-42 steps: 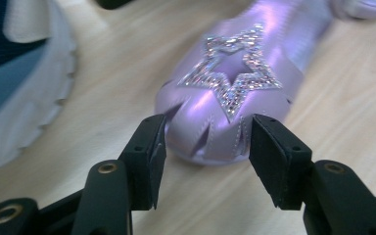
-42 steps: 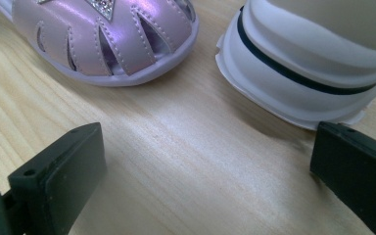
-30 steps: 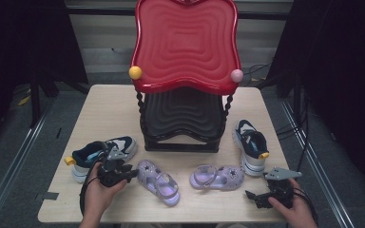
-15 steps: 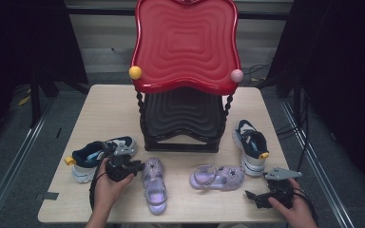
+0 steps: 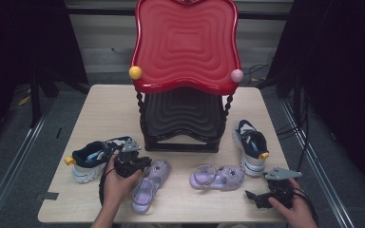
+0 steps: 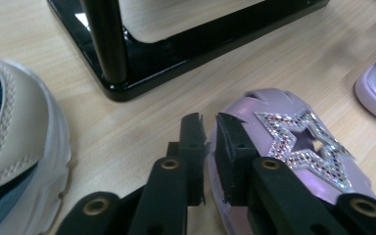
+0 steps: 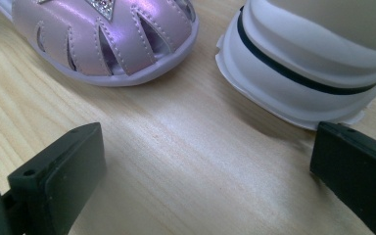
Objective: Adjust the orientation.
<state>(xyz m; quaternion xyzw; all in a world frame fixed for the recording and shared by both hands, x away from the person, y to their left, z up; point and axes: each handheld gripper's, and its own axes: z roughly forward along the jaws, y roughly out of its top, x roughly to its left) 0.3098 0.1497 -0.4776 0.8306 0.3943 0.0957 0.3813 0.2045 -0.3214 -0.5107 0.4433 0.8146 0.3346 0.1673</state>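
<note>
The left gripper (image 5: 140, 163) is seen clamped down on the toe end of a purple sandal (image 5: 147, 186), near the front left corner of the table (image 5: 100, 109). In the left gripper view the jaws have just been closing and now sit nearly together, with the sandal's (image 6: 293, 161) toe edge apparently pinched between them, though the exact bite is hidden by the right jaw, so that's a best read. The sandal's glittery star (image 6: 298, 142) sits just to the right of the jaws. A navy and white sneaker (image 5: 97, 156) is parked just beside the gripper on its left, and the black base of the red stand (image 5: 185, 47) is just ahead of it.

The right gripper (image 5: 259, 197) is held low at the front right corner, jaws spread wide with nothing between them but bare wood. The second purple sandal (image 5: 217, 176) and another sneaker (image 5: 251, 146) lie just in front of it, not touched.
</note>
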